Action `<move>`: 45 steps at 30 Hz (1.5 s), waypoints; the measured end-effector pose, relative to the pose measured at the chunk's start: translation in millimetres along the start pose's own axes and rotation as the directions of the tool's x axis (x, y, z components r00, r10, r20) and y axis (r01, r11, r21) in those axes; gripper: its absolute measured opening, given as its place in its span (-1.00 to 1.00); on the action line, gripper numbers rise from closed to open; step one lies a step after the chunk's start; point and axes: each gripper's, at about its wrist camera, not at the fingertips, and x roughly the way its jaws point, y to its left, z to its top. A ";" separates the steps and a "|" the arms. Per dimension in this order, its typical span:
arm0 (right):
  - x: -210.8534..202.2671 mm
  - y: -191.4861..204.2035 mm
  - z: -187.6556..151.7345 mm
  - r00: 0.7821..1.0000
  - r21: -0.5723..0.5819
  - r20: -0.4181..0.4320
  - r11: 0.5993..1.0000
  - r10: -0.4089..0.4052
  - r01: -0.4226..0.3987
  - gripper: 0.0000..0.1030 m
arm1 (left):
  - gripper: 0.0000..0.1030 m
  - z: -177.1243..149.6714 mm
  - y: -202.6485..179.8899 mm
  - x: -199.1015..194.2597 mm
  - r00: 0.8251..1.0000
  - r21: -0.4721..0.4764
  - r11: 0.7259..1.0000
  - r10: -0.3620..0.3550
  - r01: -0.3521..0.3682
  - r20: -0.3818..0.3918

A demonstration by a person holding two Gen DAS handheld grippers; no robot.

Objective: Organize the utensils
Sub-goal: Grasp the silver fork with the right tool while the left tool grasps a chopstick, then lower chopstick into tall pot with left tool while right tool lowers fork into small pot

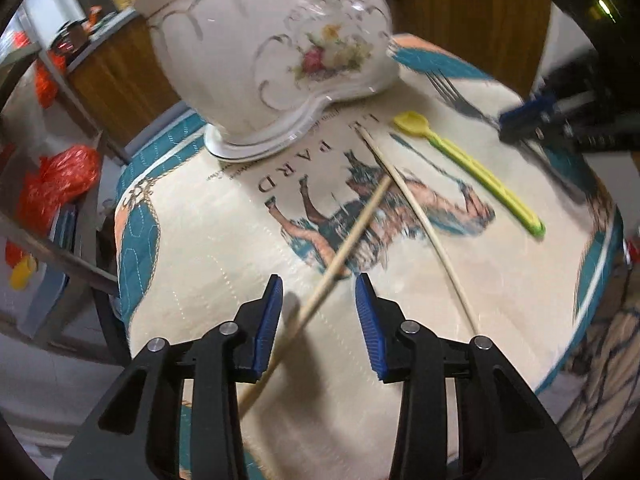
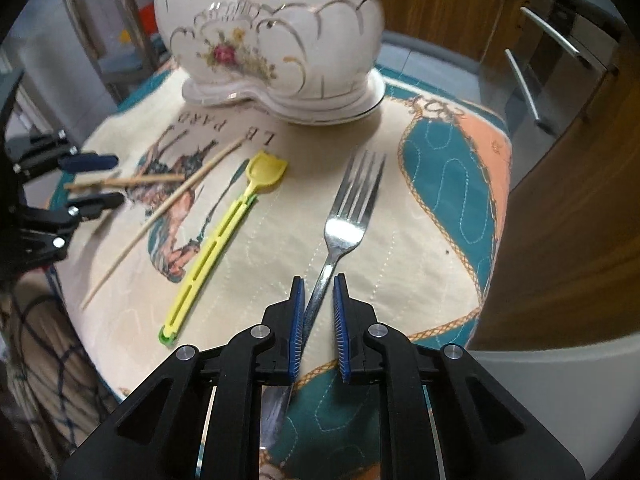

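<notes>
A white floral ceramic holder (image 1: pixel 264 52) (image 2: pixel 272 40) stands at the far side of a printed cloth. Two wooden chopsticks lie crossed on the cloth. My left gripper (image 1: pixel 318 286) is open, its pads on either side of one chopstick (image 1: pixel 344 248); the other chopstick (image 1: pixel 420 216) lies to the right. A yellow plastic spoon (image 1: pixel 468 168) (image 2: pixel 216 240) lies beyond. My right gripper (image 2: pixel 319 280) is narrowly open around the handle of a metal fork (image 2: pixel 348 216); the left pad is close to the handle. It shows in the left wrist view (image 1: pixel 520 120) over the fork (image 1: pixel 452 92).
The printed quilted cloth (image 2: pixel 440 184) covers a small round table. Wooden cabinets (image 2: pixel 560 200) stand to the right, with metal handles. Orange bags (image 1: pixel 56 184) and a metal frame lie off the table's left side. The left gripper (image 2: pixel 92 178) shows in the right wrist view.
</notes>
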 end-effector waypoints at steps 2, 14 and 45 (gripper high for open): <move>3.2 4.6 9.1 0.998 -0.029 -0.053 0.999 -0.019 0.018 -0.69 | -0.27 2.4 -0.1 0.4 0.999 0.048 0.999 -0.015 0.017 -0.045; 15.0 -5.4 27.9 0.985 0.062 -0.168 0.998 0.031 -0.020 -0.81 | -0.91 32.4 -22.5 13.8 0.971 0.247 0.965 -0.022 0.082 -0.238; -90.3 -26.4 -0.6 0.755 0.147 0.585 0.877 0.295 -0.457 -0.88 | -0.91 26.0 45.0 -94.8 0.773 -0.246 0.867 -0.219 0.434 0.595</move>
